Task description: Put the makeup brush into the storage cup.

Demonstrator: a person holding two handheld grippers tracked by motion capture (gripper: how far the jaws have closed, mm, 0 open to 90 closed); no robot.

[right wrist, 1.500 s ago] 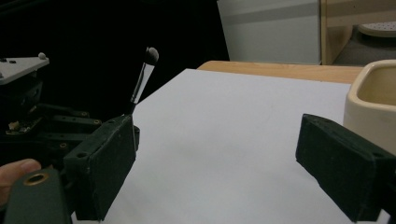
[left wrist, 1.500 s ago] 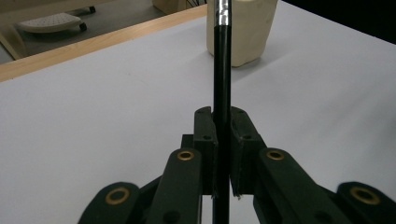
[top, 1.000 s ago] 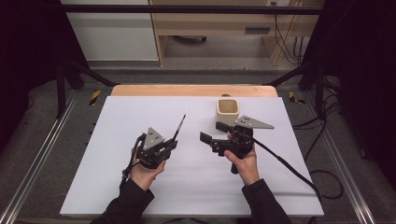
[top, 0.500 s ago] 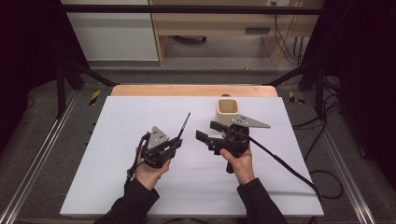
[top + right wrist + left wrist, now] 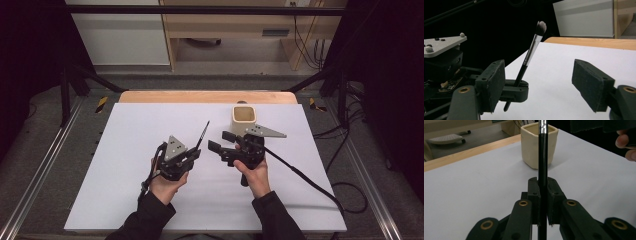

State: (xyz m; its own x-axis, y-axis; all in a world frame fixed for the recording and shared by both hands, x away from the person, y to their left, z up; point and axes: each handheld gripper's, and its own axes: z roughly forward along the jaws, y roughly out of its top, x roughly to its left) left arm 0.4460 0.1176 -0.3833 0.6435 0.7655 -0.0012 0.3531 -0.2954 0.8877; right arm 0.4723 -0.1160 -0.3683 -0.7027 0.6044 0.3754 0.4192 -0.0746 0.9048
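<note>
Black jaws, left gripper (image 5: 542, 192): clenched on the brush (image 5: 542, 160), its handle upright between the pads.
Brush: silver ferrule and dark bristle tip up top in the right gripper view (image 5: 530, 53); held above the table, slanting toward the cup in the high view (image 5: 202, 136).
Right gripper (image 5: 221, 141): jaws spread wide, nothing between them, just beside the brush.
Cup (image 5: 244, 117): cream, square-mouthed, standing on the white table (image 5: 125, 130) past both grippers, near the wooden far edge.
</note>
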